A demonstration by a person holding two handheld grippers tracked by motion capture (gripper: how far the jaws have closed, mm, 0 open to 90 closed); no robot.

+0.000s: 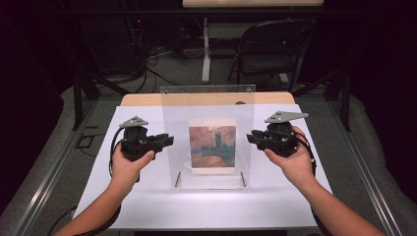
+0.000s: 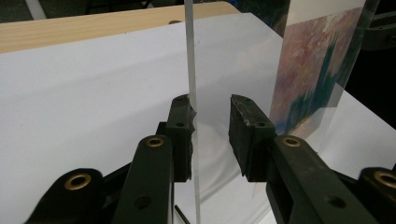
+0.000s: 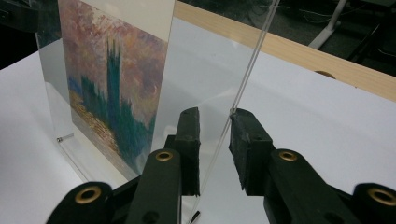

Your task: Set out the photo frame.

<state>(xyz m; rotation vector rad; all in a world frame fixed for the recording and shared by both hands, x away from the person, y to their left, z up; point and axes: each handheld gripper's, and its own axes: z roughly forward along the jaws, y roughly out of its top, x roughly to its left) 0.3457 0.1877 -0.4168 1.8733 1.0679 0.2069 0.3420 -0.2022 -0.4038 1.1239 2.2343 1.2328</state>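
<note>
A clear acrylic picture frame (image 1: 177, 123) stands upright on the white sheet, and a painting (image 1: 212, 146) of towers under a reddish sky sits in its middle. My left gripper (image 1: 169, 141) is at the frame's left edge and my right gripper (image 1: 250, 137) at its right edge. In the left gripper view the panel's edge (image 2: 190, 56) runs between the open jaws of my left gripper (image 2: 210, 121), against the left pad, with a gap to the right one. In the right gripper view my right gripper (image 3: 215, 135) straddles the panel edge (image 3: 252, 60), which lies close to the right pad, and the jaws are open.
The white sheet (image 1: 147, 201) covers most of the wooden table (image 1: 142, 100). Small metal pins (image 1: 178, 179) hold the frame's base. A folding chair (image 1: 273, 49) and a table leg (image 1: 205, 49) stand on the floor beyond the far edge.
</note>
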